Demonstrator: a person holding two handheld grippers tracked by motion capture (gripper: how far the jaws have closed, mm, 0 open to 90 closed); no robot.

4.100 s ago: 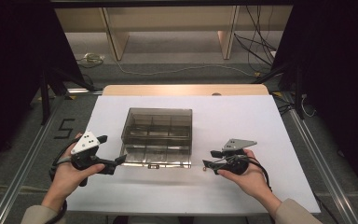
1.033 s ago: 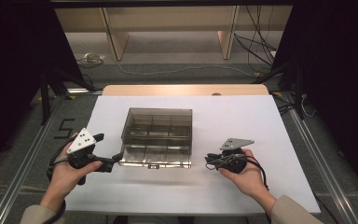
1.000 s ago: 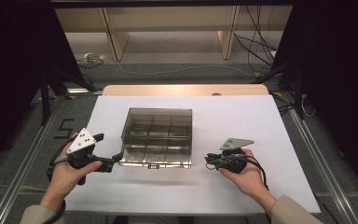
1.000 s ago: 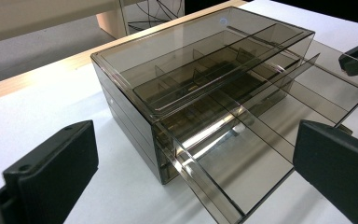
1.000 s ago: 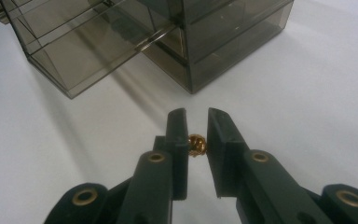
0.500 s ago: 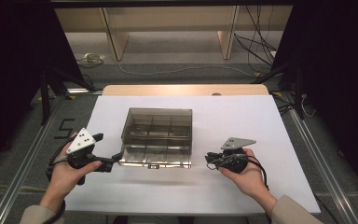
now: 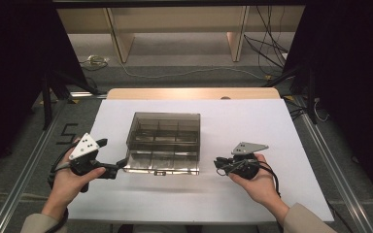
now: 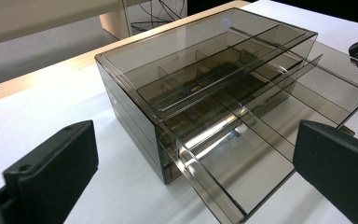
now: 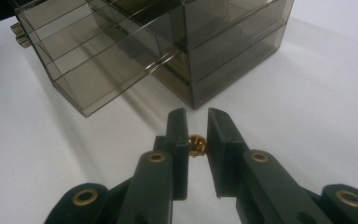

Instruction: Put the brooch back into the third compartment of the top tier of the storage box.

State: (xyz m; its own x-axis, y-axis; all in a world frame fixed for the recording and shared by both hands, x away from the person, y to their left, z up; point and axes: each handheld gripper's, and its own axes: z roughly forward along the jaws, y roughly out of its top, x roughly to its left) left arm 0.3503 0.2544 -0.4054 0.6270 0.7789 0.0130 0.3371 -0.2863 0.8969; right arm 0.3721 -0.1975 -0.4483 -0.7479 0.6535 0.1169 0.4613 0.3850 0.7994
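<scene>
A smoky, see-through drawer box (image 7: 164, 141) stands on the white surface (image 7: 272, 126), and serves as the landmark here. Its lowest drawer (image 8: 261, 158) is pulled out toward the person, its divided compartments showing bare through the tinted plastic.

The right gripper (image 7: 218, 164) lies low over the surface just to the right of the box's front corner, apart from it. In the right gripper view its jaws are drawn nearly together and pinch a small amber bead (image 9: 196, 145) between the pads, with the box's near corner and the open drawer just beyond.

The left gripper (image 7: 121, 164) sits at the box's front left corner, right by the end of the pulled-out drawer. In the left gripper view its jaws stand wide apart with nothing between the pads; the drawer's near corner lies ahead of them.
</scene>
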